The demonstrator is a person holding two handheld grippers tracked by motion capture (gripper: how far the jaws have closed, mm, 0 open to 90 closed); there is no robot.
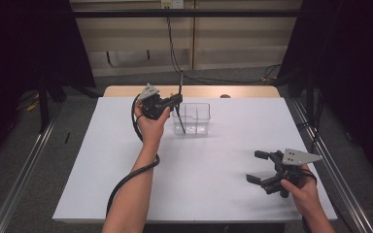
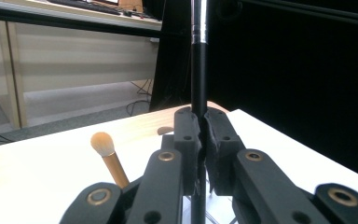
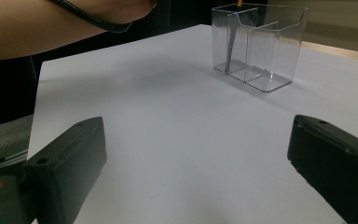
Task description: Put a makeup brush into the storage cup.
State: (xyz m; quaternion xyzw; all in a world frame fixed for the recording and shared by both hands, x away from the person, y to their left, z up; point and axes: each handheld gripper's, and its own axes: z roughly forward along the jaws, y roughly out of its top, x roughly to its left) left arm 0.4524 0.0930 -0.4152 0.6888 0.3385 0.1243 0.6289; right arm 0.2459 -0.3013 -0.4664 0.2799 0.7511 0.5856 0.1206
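My left gripper is raised over the far middle of the white table, shut on a thin black brush. The brush stands nearly upright, and its lower end reaches into the left part of a clear divided container. In the left gripper view the pads of the left gripper clamp the black handle below a silver ferrule. My right gripper rests low near the front right, open, with nothing between its fingers. In the right gripper view its jaws stand wide apart, facing the container.
A second brush with a wooden handle and tan bristles rises beside my left gripper; its lower end is hidden. A small brown object lies on the wooden strip behind the white sheet. Metal rails flank both sides of the table.
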